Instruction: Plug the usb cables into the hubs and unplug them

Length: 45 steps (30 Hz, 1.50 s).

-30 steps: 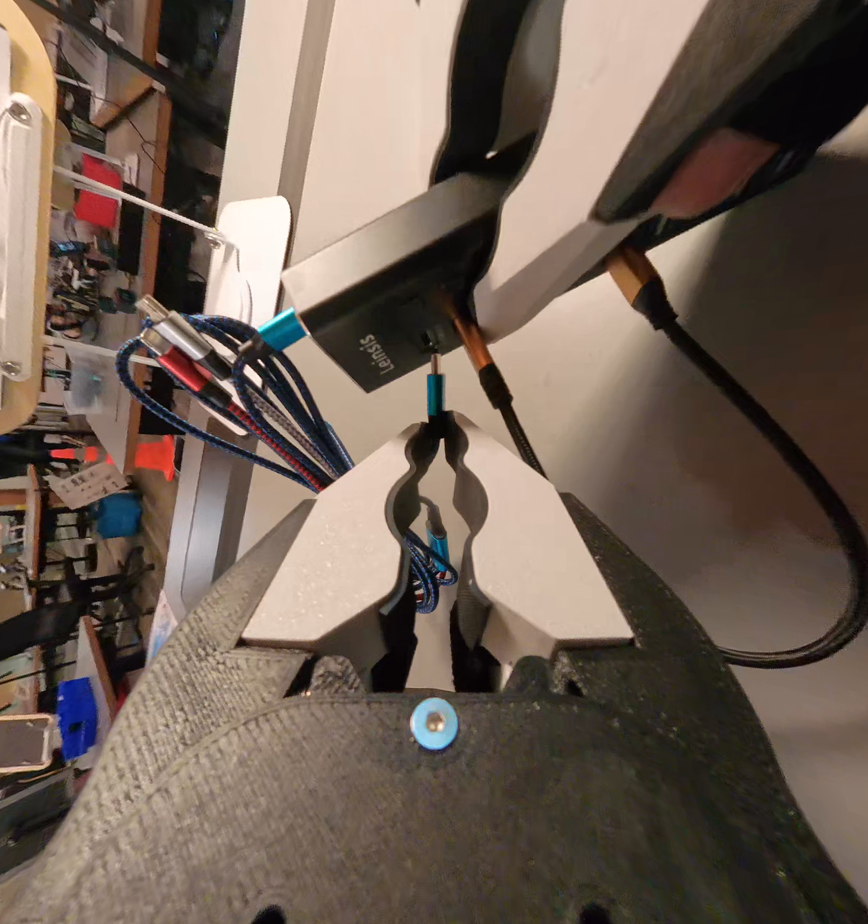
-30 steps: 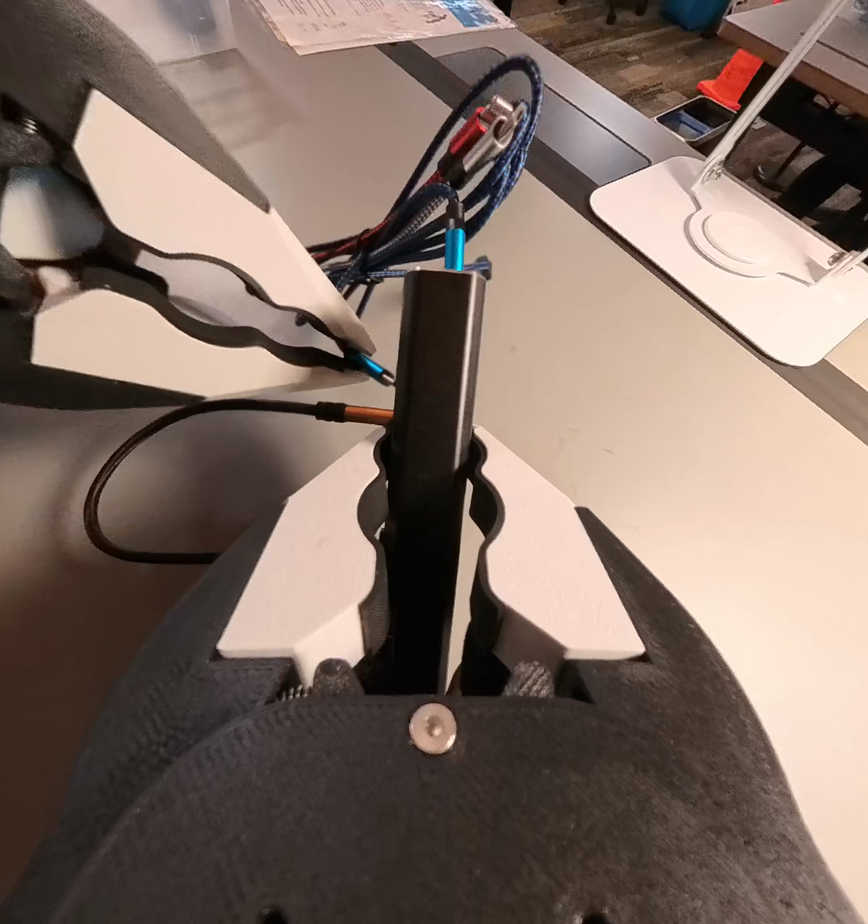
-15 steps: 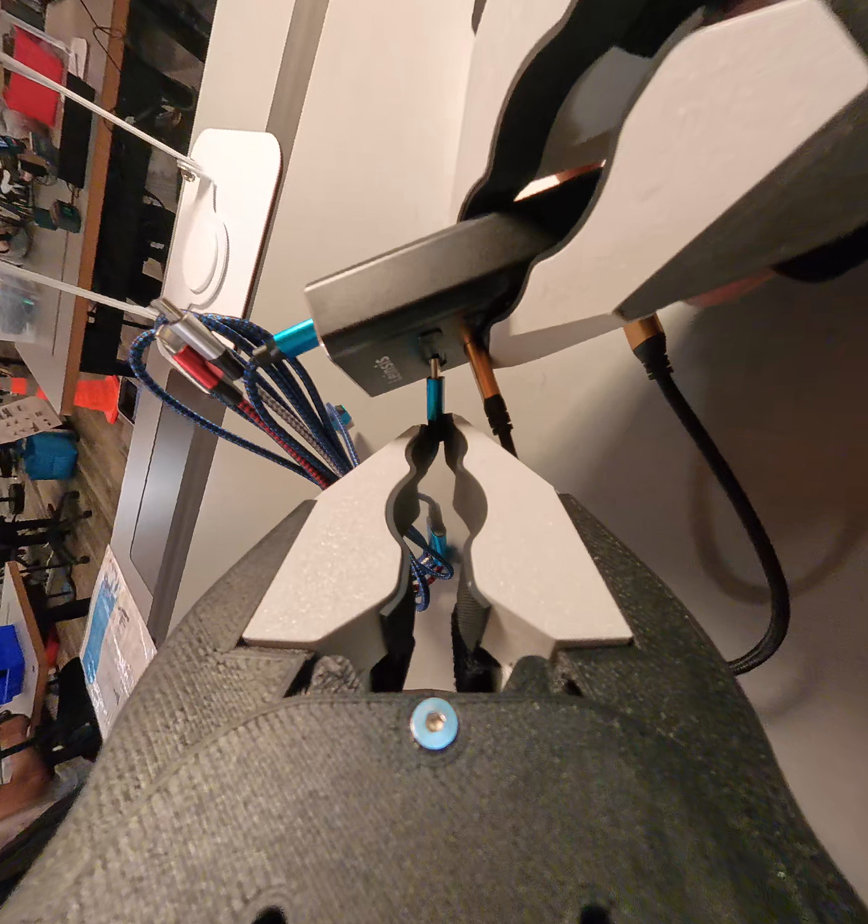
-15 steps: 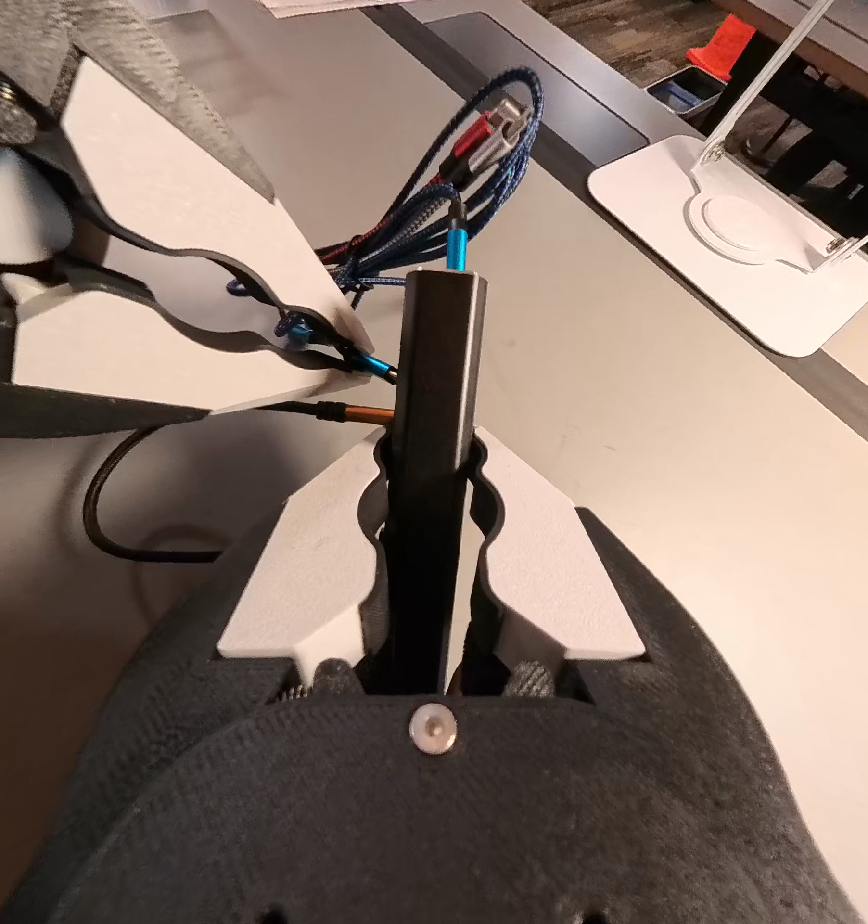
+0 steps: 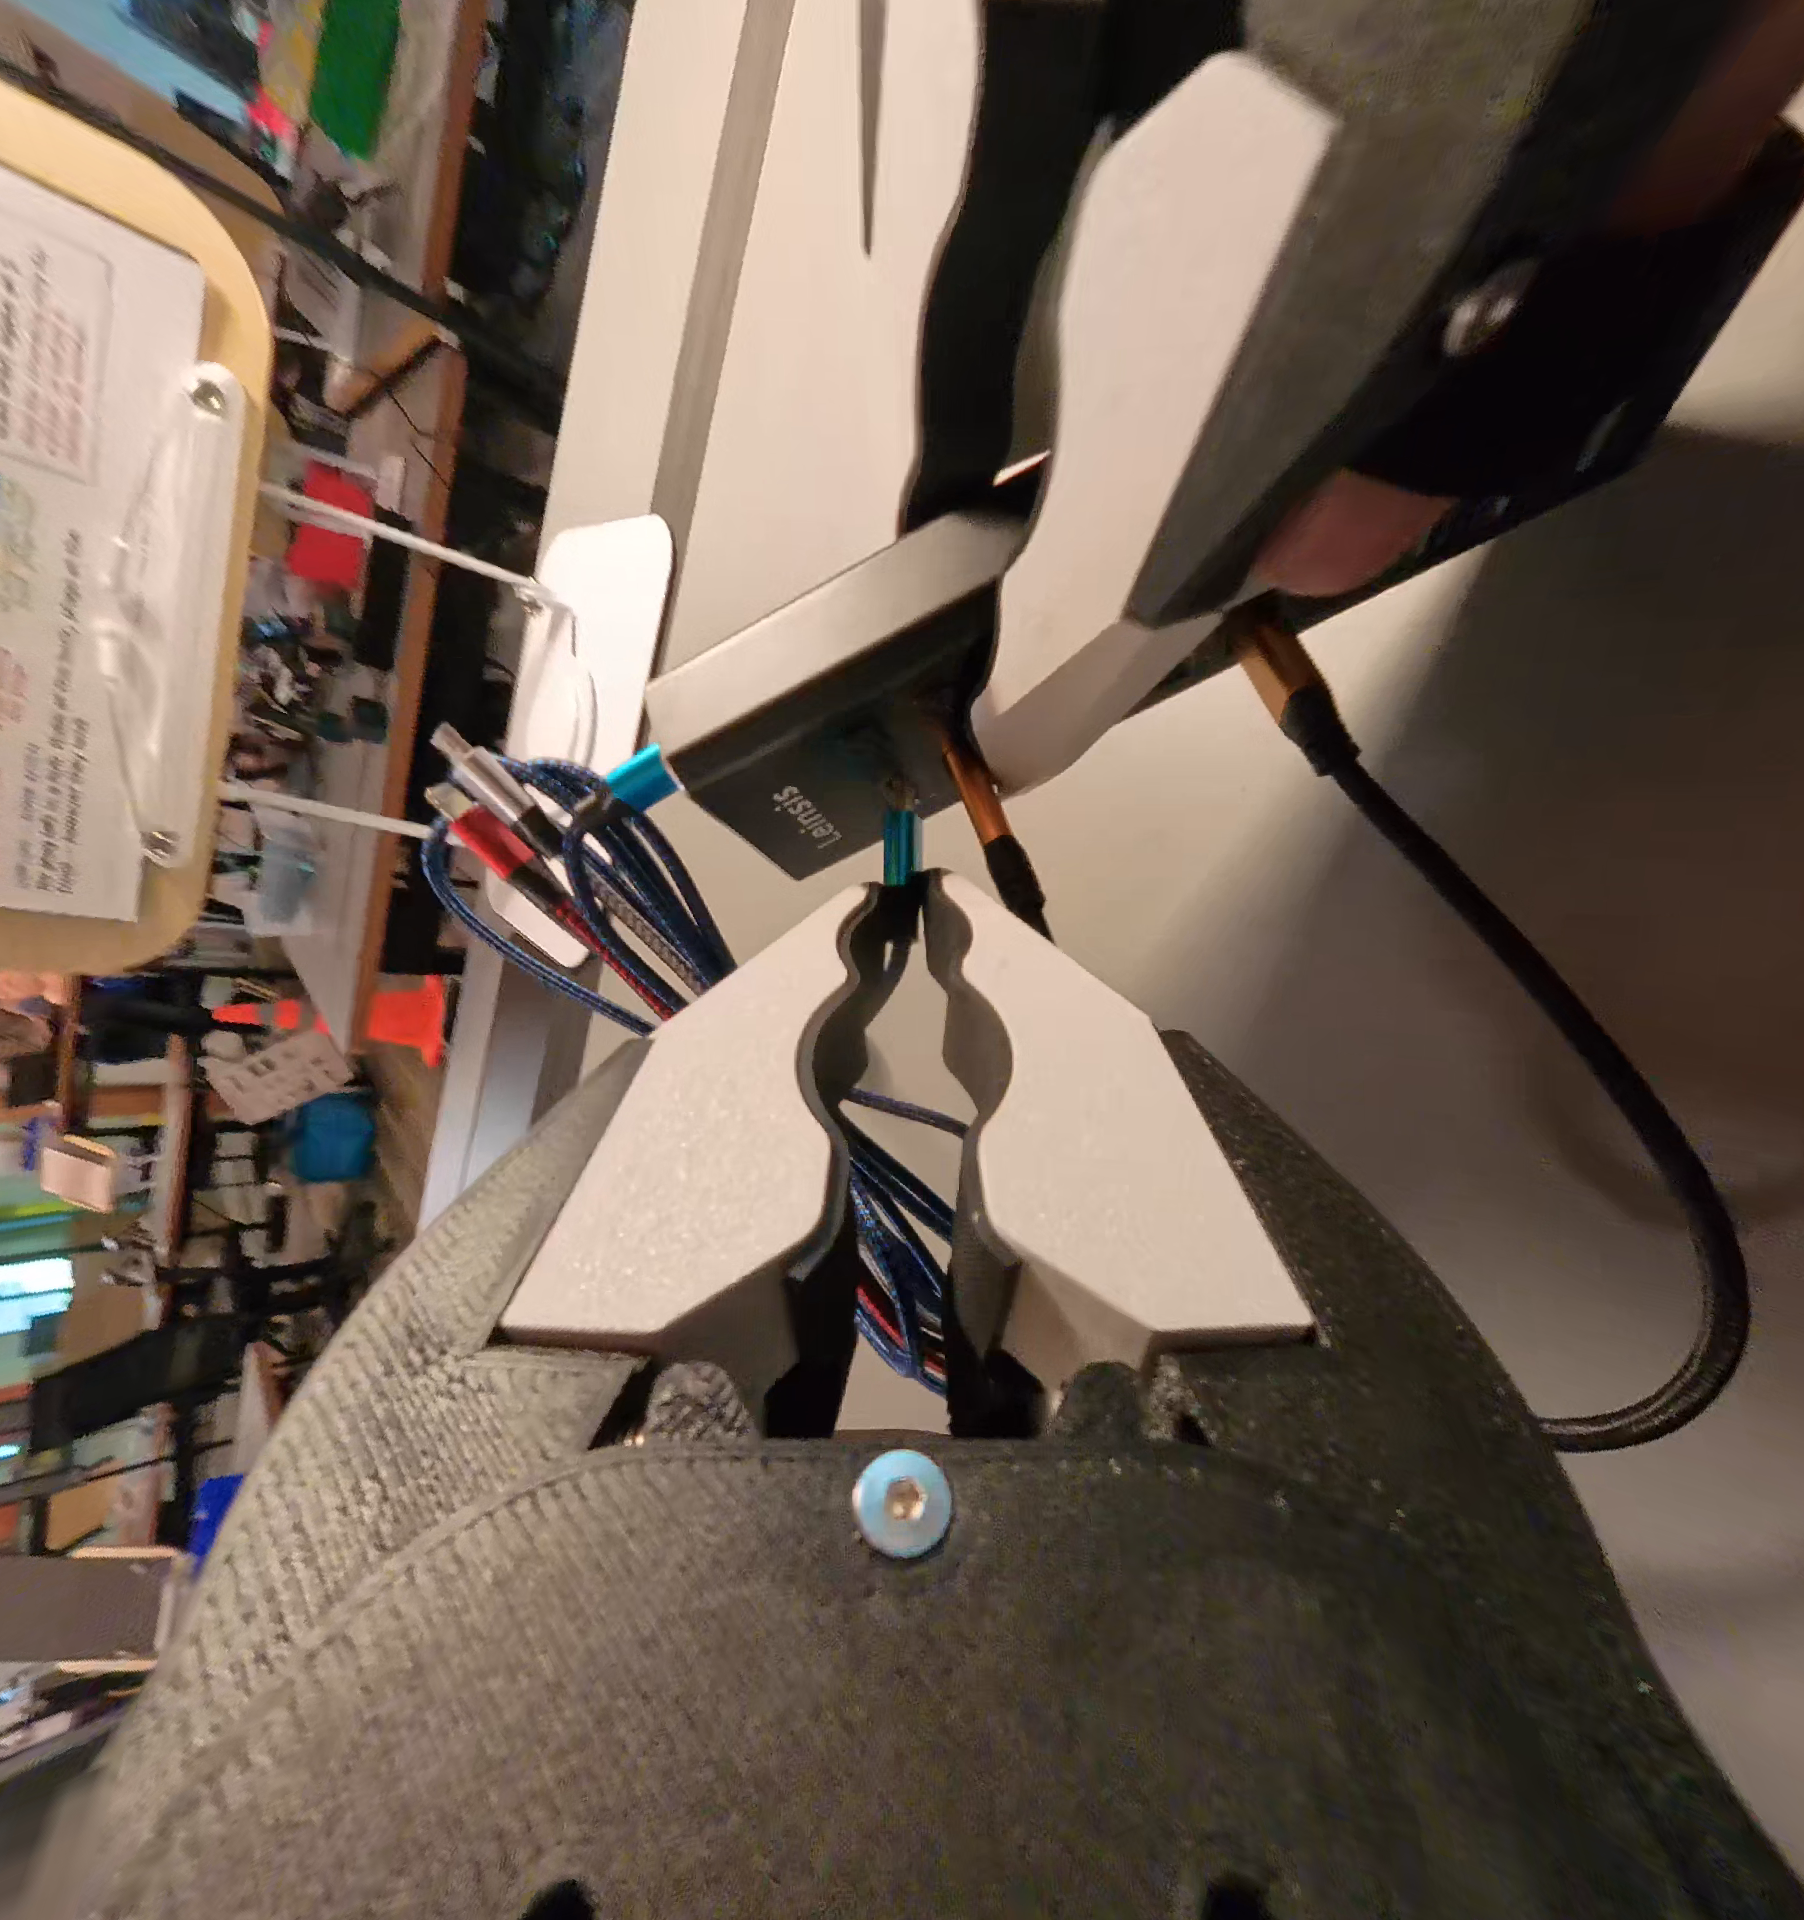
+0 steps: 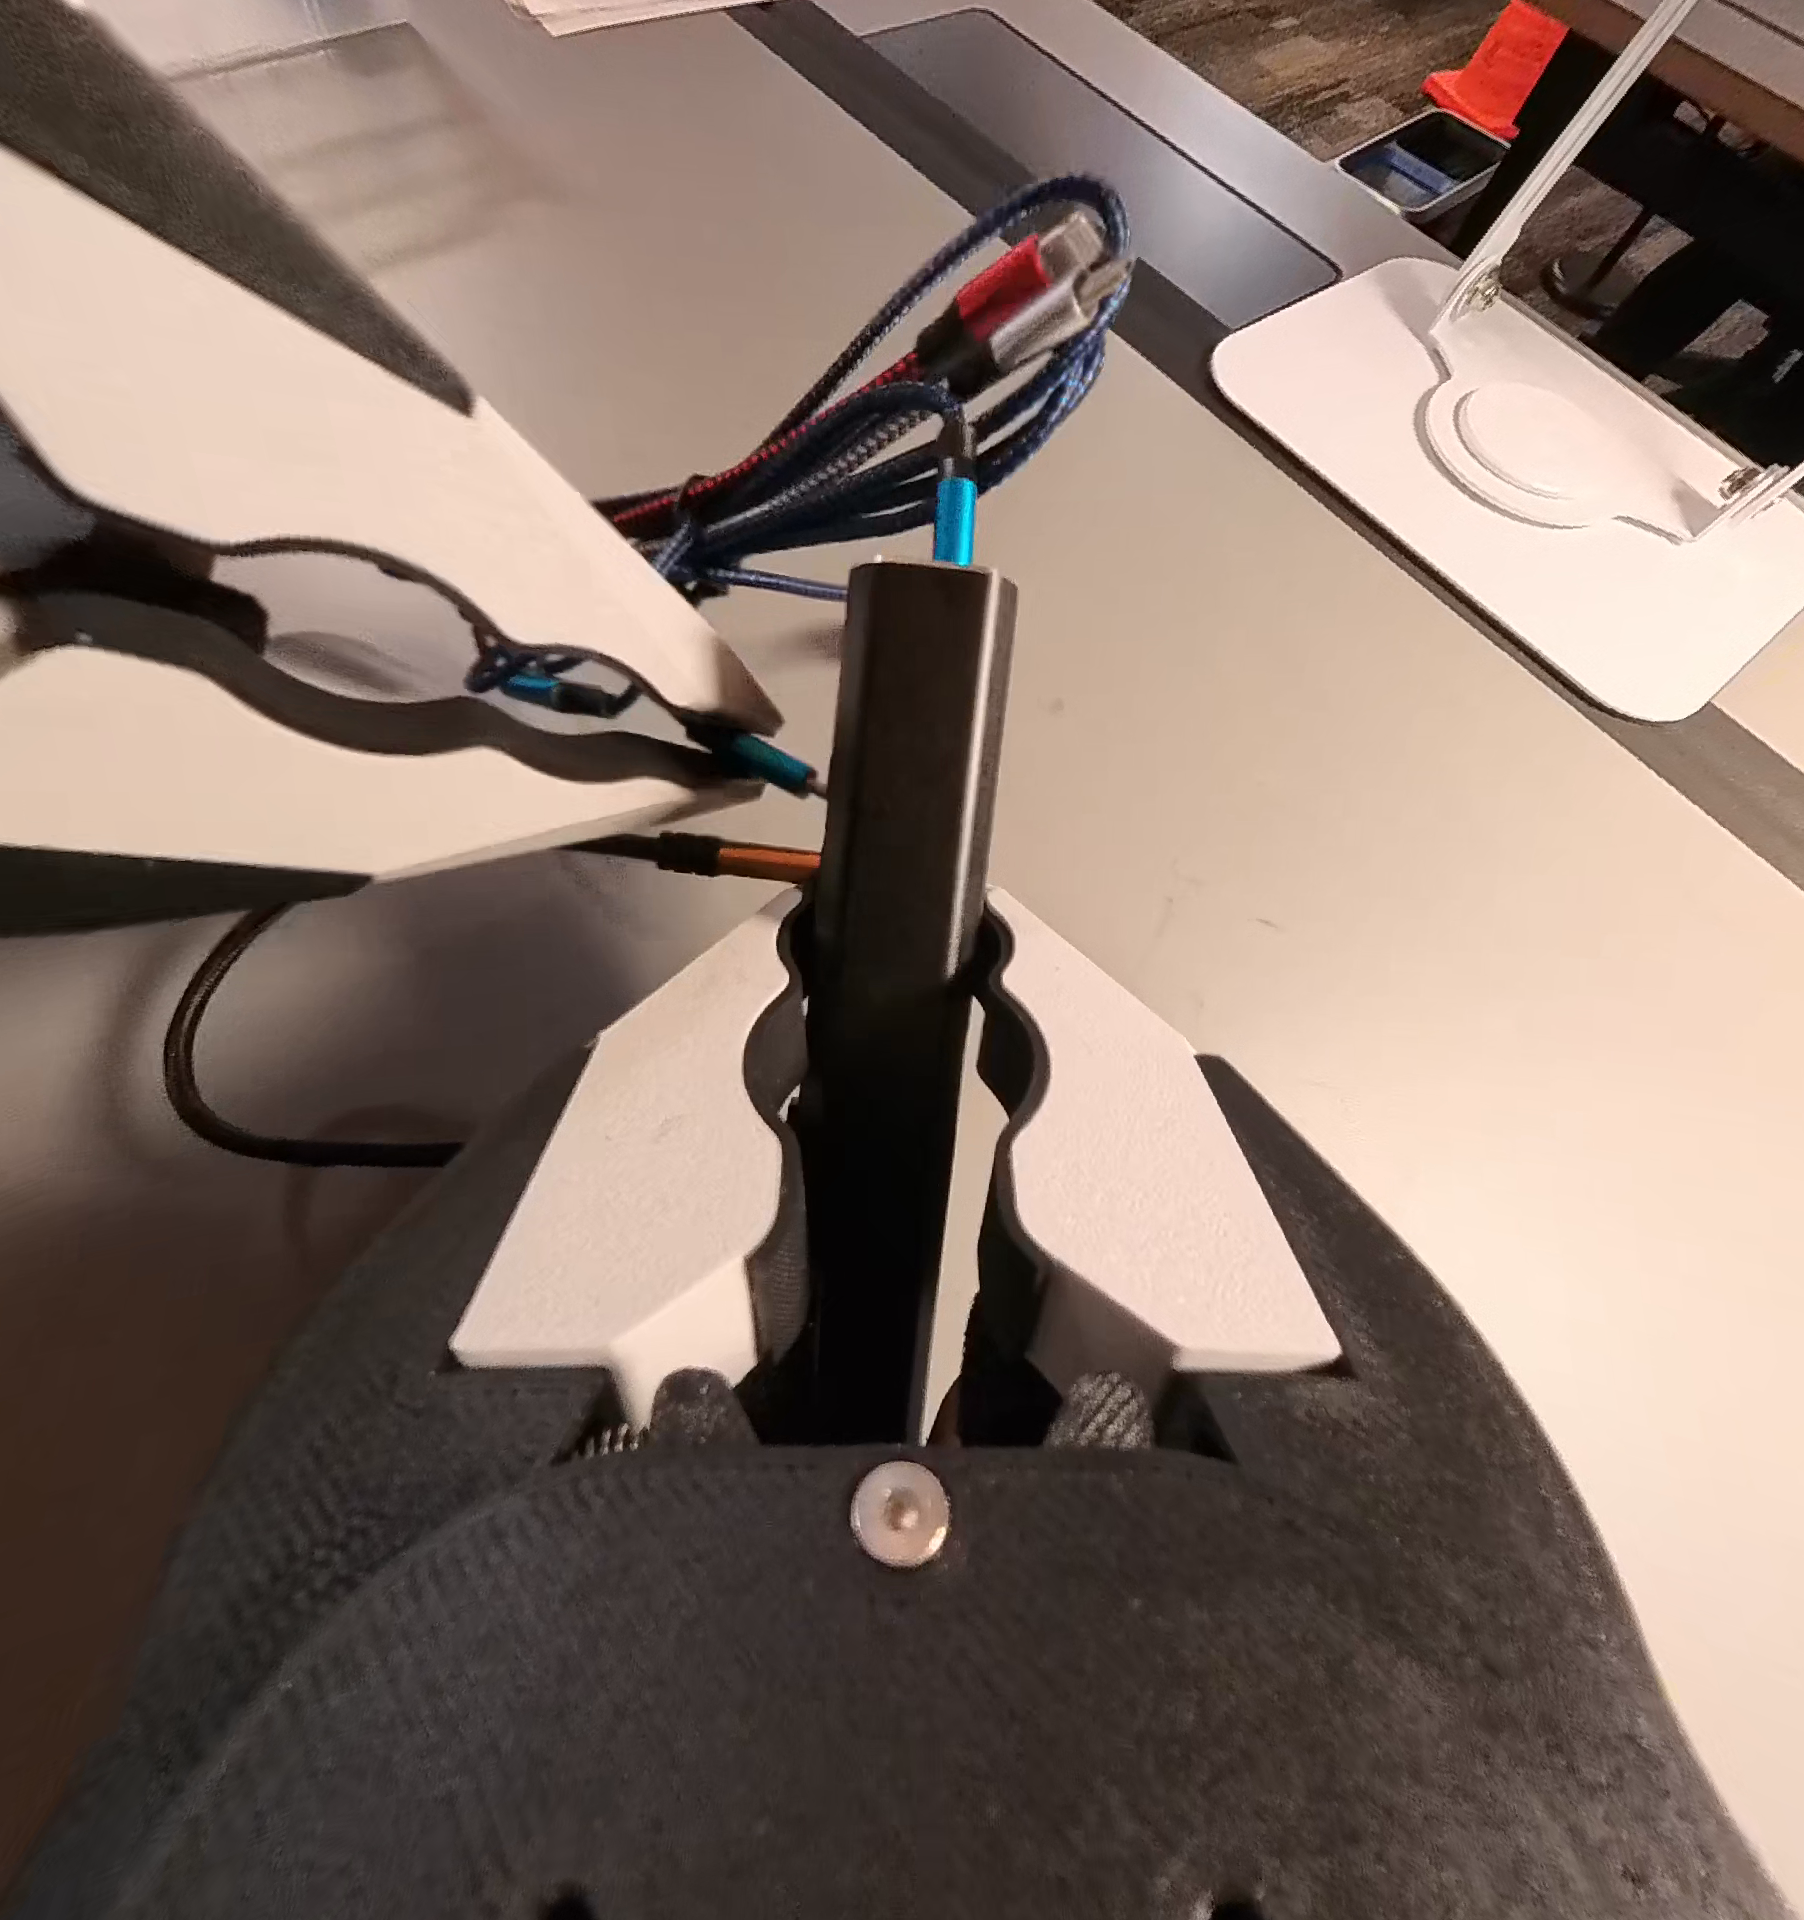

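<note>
Here the right gripper (image 6: 893,935) has its jaws clamped on a dark grey hub (image 6: 913,790), which is lifted clear of the pale bench (image 6: 1345,935) and points away along the fingers. The left gripper (image 5: 903,883) has its jaws pinched nearly together on a teal plug (image 5: 900,847), whose metal tip sits right at a port on the hub's side face; whether it is seated in the port, I cannot tell. A second teal plug (image 6: 955,525) is inserted in the hub's far end, and an orange-collared plug (image 6: 763,860) on a black braided cable (image 5: 1604,1091) goes into the same side face, just beside the one being held. A bundle of blue and red braided cables (image 6: 877,457) with silver connectors lies on the bench beyond the hub. A white stand base (image 6: 1552,488) rests farther off, near the bench edge.
</note>
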Available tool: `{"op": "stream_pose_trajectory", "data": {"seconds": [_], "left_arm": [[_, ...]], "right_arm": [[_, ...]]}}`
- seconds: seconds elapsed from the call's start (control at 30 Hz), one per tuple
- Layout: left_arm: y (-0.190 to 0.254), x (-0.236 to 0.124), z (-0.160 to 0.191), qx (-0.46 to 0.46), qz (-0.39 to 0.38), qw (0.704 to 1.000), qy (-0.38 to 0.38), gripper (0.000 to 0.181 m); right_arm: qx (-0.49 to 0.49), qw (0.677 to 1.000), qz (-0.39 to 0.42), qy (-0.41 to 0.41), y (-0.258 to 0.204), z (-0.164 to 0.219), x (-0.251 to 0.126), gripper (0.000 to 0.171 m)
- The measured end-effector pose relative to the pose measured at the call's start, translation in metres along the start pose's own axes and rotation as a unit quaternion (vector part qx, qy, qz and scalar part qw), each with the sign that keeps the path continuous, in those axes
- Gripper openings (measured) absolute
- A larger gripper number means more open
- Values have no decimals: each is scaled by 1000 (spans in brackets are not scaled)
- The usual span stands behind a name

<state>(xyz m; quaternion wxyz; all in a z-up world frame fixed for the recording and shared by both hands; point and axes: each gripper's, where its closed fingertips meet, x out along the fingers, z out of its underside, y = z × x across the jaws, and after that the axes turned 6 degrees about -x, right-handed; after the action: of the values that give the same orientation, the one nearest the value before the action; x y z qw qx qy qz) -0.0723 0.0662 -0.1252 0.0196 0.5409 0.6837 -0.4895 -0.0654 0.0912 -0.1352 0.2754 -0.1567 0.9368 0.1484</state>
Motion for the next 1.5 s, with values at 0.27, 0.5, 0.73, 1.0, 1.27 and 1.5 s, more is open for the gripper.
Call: {"op": "stream_pose_trajectory", "data": {"seconds": [0.27, 0.5, 0.73, 1.0, 1.27, 1.5], "left_arm": [[-1, 0, 7, 1, -36, 997, -69, 8], [-2, 1, 9, -40, -58, 993, -92, 7], [2, 4, 7, -166, 10, 985, -52, 6], [5, 2, 14, -147, 26, 984, -94, 6], [3, 3, 13, -252, 88, 962, -56, 7], [1, 5, 10, -282, 128, 951, 9, 7]], "right_arm": [[-8, 1000, 10, 4, -3, -2, 0, 26], [-7, 1000, 28, -1, -4, -3, 1, 26], [-12, 999, 46, -5, -5, -2, 0, 26], [-25, 998, 46, -15, -9, -2, 3, 26], [6, 1000, 25, -11, -9, -4, 7, 26], [36, 999, -4, -3, -8, -4, 8, 26]]}}
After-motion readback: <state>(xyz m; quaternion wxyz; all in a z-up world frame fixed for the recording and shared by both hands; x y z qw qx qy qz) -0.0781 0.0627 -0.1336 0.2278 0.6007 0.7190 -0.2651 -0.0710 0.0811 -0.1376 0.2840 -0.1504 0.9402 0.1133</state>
